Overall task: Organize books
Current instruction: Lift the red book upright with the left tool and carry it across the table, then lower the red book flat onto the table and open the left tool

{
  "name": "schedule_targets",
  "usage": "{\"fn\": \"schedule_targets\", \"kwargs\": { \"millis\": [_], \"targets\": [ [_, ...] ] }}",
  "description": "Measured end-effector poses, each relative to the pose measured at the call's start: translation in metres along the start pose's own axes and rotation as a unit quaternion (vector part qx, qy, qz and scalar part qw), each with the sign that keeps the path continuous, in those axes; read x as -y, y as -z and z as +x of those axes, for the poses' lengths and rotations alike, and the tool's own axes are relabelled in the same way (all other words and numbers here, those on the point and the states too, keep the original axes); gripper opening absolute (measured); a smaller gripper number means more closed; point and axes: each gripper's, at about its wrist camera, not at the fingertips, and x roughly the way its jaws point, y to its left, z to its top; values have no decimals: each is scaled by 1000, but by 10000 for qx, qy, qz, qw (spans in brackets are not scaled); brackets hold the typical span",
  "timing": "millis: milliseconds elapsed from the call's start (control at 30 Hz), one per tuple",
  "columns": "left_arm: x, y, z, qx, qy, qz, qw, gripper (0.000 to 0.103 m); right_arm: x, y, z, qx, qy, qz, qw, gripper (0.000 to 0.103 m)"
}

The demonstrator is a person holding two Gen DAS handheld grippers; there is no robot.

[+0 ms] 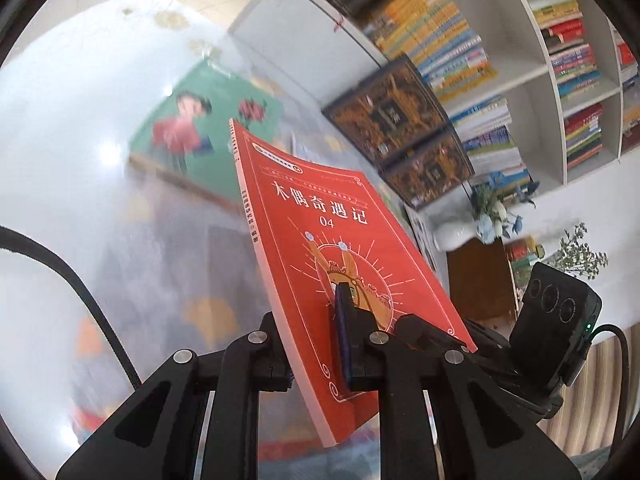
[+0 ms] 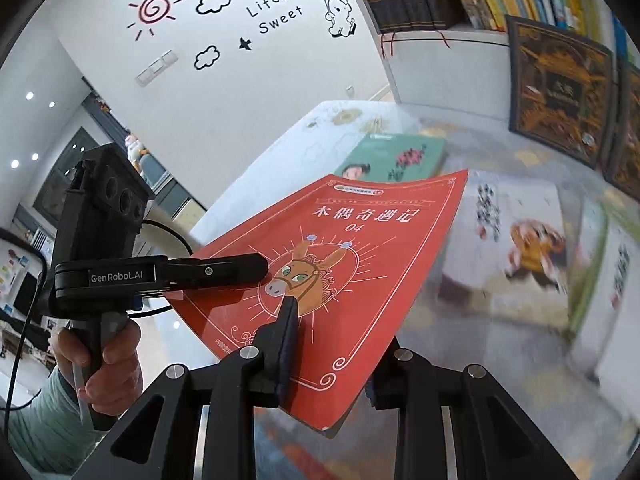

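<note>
A thin red book (image 1: 320,240) with a donkey on its cover is held in the air above the table by both grippers. My left gripper (image 1: 320,320) is shut on its lower edge, one finger (image 1: 342,320) on the cover, the other behind the book. My right gripper (image 2: 298,320) is shut on the same red book (image 2: 360,248), one finger (image 2: 290,320) on the cover. The left gripper (image 2: 256,266) shows in the right wrist view, clamped on the book's left edge. The right gripper body (image 1: 556,320) shows at the right of the left wrist view.
A green picture book (image 2: 392,156) and a white picture book (image 2: 512,240) lie on the table (image 2: 304,128) below. A white bookshelf (image 1: 520,80) full of books stands behind, with two dark ornate books (image 1: 400,120) leaning against it. A white vase with blue flowers (image 1: 480,216) stands nearby.
</note>
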Motion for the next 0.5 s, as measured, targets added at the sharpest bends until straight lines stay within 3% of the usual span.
{"fn": "schedule_targets", "kwargs": {
  "millis": [300,500],
  "targets": [
    [-50,-95,31,-28,-13,-25,10000,14,13,-79,78,-80,254,353,9990,28],
    [-82,-132,60,-118,-23,-153,9998,14,31,-110,122,-214,368,596,9973,28]
  ]
}}
